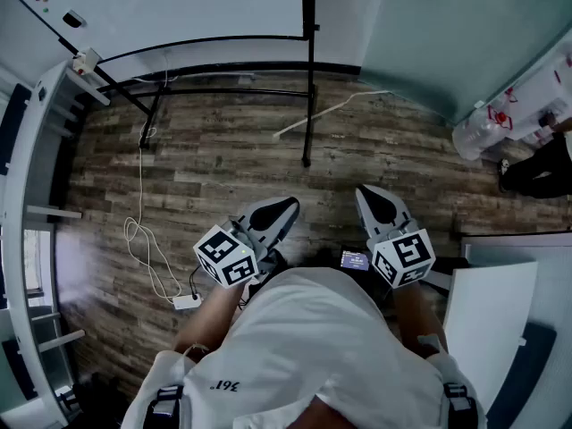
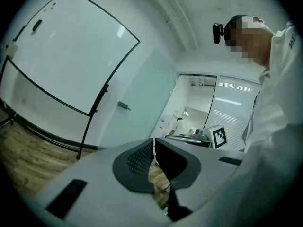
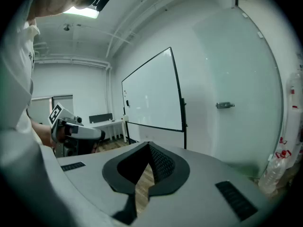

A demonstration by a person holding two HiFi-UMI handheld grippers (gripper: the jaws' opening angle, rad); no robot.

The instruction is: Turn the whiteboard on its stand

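Note:
The whiteboard [image 1: 179, 7] stands on its black wheeled stand [image 1: 308, 105] against the far wall, a few steps ahead of me. It shows up left in the left gripper view as the whiteboard [image 2: 61, 51], and in the middle of the right gripper view as the whiteboard [image 3: 151, 96]. I hold both grippers close to my body, well short of the board. My left gripper [image 1: 284, 206] and right gripper [image 1: 368, 193] point toward it. The left gripper [image 2: 154, 141] is shut with nothing in it. The right gripper [image 3: 147, 145] is also shut and holds nothing.
A white cable [image 1: 143, 239] loops over the wooden floor to an adapter [image 1: 186, 302] at my left. Shelving [image 1: 36, 195] lines the left wall. Water bottles [image 1: 478, 132] and a person's legs [image 1: 541, 168] are at the right, beside a white table [image 1: 487, 311]. A glass wall with a handle [image 3: 224, 105] runs right of the board.

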